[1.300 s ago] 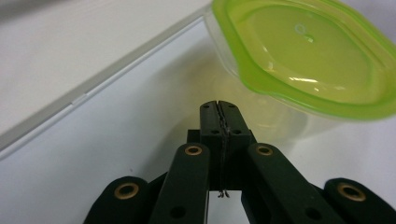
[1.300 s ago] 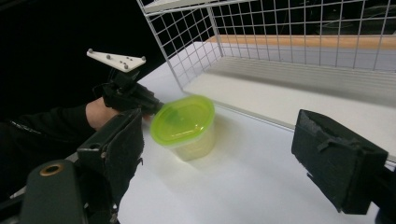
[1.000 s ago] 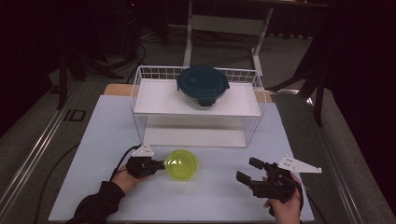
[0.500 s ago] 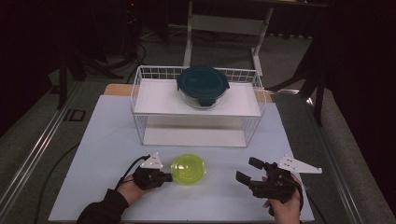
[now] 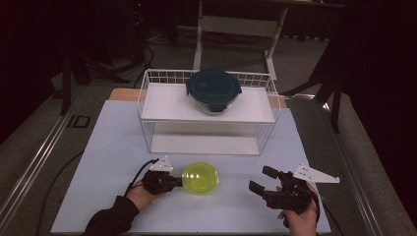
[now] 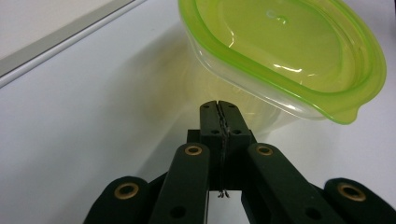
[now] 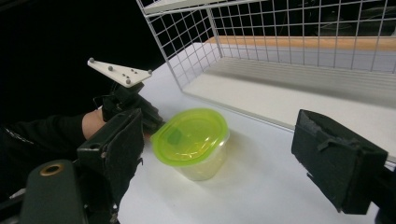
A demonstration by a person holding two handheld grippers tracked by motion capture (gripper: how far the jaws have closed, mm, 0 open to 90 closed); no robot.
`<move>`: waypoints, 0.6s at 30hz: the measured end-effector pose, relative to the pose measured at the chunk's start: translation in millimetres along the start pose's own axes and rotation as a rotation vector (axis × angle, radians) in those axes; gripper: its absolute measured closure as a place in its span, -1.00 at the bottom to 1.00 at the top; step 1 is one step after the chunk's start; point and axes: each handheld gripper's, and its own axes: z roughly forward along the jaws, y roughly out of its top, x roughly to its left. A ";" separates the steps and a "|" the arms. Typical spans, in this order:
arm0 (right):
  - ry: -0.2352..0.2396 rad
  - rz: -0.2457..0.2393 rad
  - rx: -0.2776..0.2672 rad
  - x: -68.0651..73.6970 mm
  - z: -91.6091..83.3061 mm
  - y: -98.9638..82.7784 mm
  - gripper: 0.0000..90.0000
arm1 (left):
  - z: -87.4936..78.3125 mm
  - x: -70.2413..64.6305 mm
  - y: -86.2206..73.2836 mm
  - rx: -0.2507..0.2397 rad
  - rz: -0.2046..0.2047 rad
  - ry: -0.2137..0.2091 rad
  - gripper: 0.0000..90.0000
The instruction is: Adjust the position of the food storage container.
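High view, container: green-lidded tub [image 5: 200, 178] on the white table [image 5: 108, 147], in front of the wire rack [image 5: 147, 105].
Left gripper [image 6: 219, 106]: jaws pressed together, tips at the tub's wall, nothing between them.
Right gripper [image 5: 261, 179]: jaws spread, empty, well apart from the tub.
Rack shelf: dark-lidded bowl [image 5: 213, 90].

A lab-style recording setup is indicated: a white table [image 5: 113, 147] is set in a darkened room, bordered by metal rails [image 5: 34, 162], with marker-studded tracking plates [image 5: 317, 173] carried.
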 end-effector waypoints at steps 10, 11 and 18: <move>-0.006 0.000 0.004 -2.1 0.0 -1.6 -0.63 | 20.5 -7.3 15.9 0.003 0.005 -0.029 0.99; -0.008 0.000 0.004 -2.3 -0.1 -1.7 -0.63 | 22.5 -8.6 17.5 0.013 0.018 -0.023 0.99; -0.005 0.004 0.007 -2.5 0.2 -1.9 -0.63 | 31.7 -12.0 22.4 0.022 0.035 -0.032 0.99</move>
